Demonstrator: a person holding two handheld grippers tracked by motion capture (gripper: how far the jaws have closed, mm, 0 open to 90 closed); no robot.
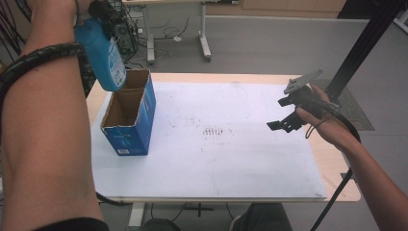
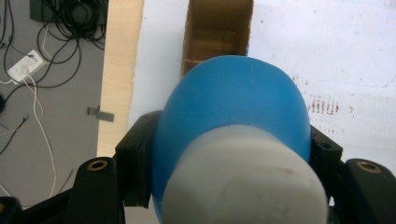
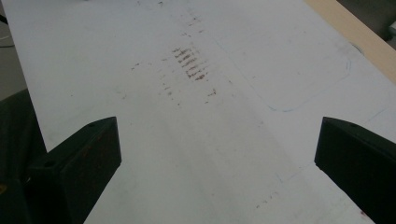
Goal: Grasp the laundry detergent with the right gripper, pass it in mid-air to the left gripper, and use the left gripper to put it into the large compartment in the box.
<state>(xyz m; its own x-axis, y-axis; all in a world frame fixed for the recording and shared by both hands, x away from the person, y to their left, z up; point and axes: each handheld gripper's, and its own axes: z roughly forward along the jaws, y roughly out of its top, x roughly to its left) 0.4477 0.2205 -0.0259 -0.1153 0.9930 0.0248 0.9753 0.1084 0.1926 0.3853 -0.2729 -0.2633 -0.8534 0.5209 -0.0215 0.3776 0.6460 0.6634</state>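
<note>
One bottle over the box — drop-in step pending.

Left gripper (image 2: 231, 154) has its fingers closed on the blue bottle (image 1: 103, 50) near the white cap (image 2: 243, 182), bottle hanging base-down at upper left of the high view, its base just above the open cardboard box (image 1: 130, 115). In the left gripper view the box mouth sits above and slightly left of the bottle's bulge — looks not quite centred, so I'd shift until the base clears the near rim and the inner divider, lower straight, and release only once the base is well inside. Right gripper (image 1: 288, 113) hovers at right of the white surface (image 1: 231, 163), fingers wide open, holding nothing; it could steady the box if it tips.
</note>
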